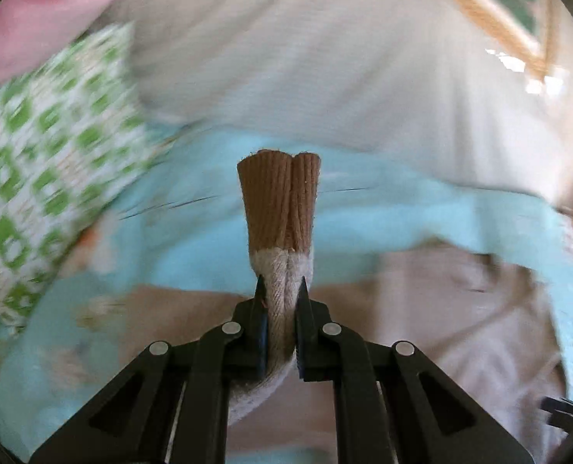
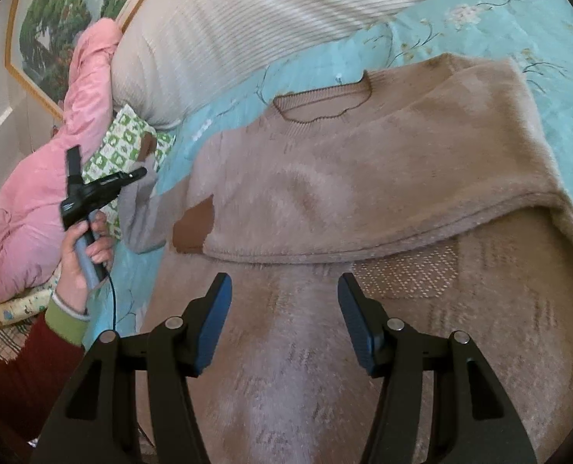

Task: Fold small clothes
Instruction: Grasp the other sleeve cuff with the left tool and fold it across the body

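Turquoise bedspread (image 2: 224,123), left-pinched cuff (image 1: 280,201) close-up

The left wrist view looks close along its fingers at a clamped sleeve cuff (image 1: 278,208), blurred bedding behind. The right wrist view looks down over the sweater (image 2: 363,178), nearer. Both share the green-checked pillow (image 1: 46,178), at nine o'clock in each.

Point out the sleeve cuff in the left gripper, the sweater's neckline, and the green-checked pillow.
sleeve cuff (image 1: 279,201), left wrist view, brown ribbed end.
neckline (image 2: 322,110), right wrist view, collar's front edge.
green-checked pillow (image 2: 126,143), right wrist view, patterned top.
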